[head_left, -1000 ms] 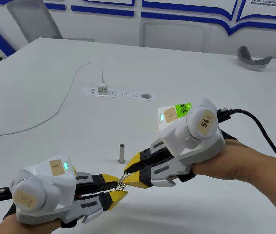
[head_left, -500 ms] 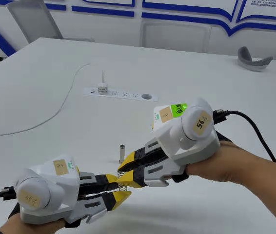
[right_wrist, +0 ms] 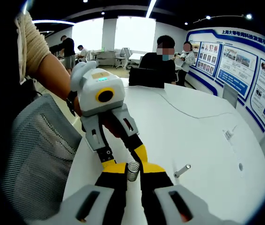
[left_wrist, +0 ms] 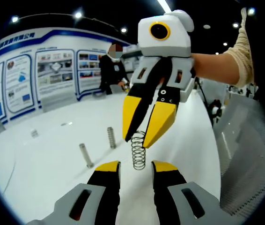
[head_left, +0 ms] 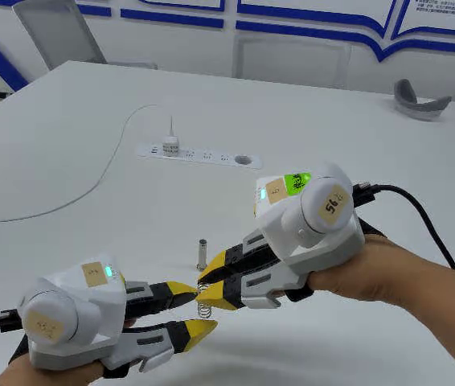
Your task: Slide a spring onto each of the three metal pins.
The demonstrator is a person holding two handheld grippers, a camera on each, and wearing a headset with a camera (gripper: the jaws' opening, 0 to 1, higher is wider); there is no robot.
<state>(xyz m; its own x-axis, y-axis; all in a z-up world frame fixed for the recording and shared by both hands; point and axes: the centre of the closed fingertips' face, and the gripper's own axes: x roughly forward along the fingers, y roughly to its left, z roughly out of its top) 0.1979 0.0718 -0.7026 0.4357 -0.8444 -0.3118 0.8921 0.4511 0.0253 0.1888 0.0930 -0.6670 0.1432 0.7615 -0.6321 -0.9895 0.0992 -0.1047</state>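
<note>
The spring [left_wrist: 138, 151] is in the air above the table [head_left: 308, 121], and its upper coils are pinched between the yellow tips of the right claw [right_wrist: 132, 168], which is clamped on it. The lower end hangs free between the tips of the left claw [left_wrist: 136, 168], which stand apart and, as far as I can see, do not touch it. I judge the spring very light, made of thin wire, soft along its length and quick to jump away if it is pressed too hard. So it is better to hold it by the side near one end, gently, and to keep the other end open for a pin. Two bare pins [left_wrist: 111, 137] [left_wrist: 85, 154] stand upright just beyond it. The table is white, smooth and probably slippery. Farther back lie a power strip [head_left: 198, 154] and a thin cable [head_left: 91, 189], then a chair [head_left: 55, 32] and a white wall with blue stripes.
</note>
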